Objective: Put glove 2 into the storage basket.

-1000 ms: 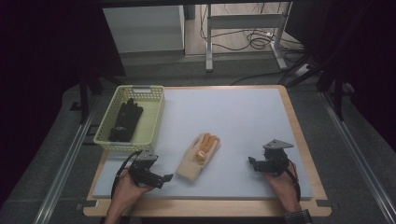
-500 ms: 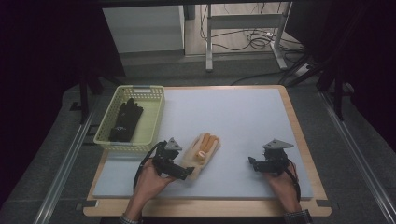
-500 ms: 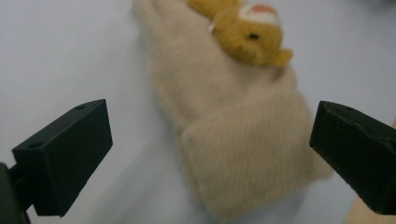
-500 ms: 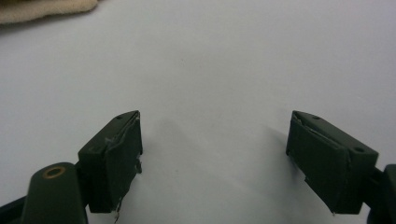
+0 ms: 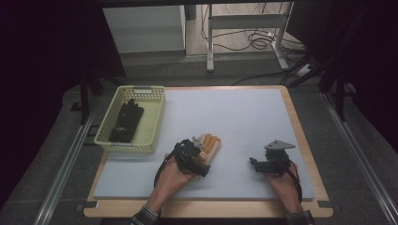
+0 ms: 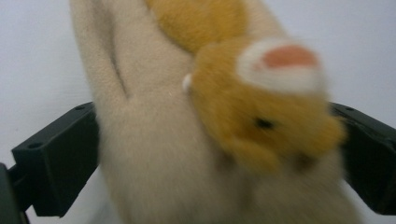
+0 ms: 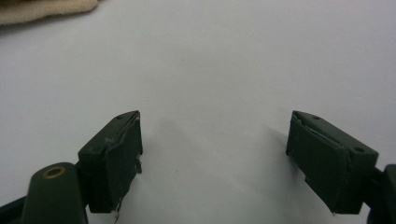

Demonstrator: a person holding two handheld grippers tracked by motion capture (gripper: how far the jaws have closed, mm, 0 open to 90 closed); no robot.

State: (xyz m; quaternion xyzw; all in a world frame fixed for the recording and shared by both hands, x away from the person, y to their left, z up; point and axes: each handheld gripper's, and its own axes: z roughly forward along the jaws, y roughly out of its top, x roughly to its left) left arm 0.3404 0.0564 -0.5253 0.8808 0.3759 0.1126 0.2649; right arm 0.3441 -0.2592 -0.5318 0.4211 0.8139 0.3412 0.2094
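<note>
Room: dark around the edges, grey floor, cables and a stand's legs behind the counter (image 5: 300, 140).
Surface: pale blue mat on a wooden board, smooth and flat, nothing to snag on.
Mitten (image 5: 209, 145): lies near the middle of the mat, a little toward the person's left, well apart from the basket (image 5: 155, 122).
Material: cream fleece with an orange plush animal sewn on, white muzzle and a pink nose; fuzzy, thick, rounded.
Handling: I'd judge it light, soft and floppy; it will squash under a pinch and sag when lifted, not slippery, not fragile.
Where to hold: across the cuff end of the cream body, where the fleece is thickest, rather than on the plush face.
Left claw (image 5: 199, 157): released, its jaws set wide either side of the mitten's body in the left gripper view (image 6: 154, 154), not yet pressing in as far as I can see.
Right claw (image 5: 256, 164): released and empty, resting low over bare mat to the right.
Basket: pale yellow-green plastic lattice, stiff, at the left edge.
Gloves (image 5: 126, 121): black, limp, lying in the basket.
</note>
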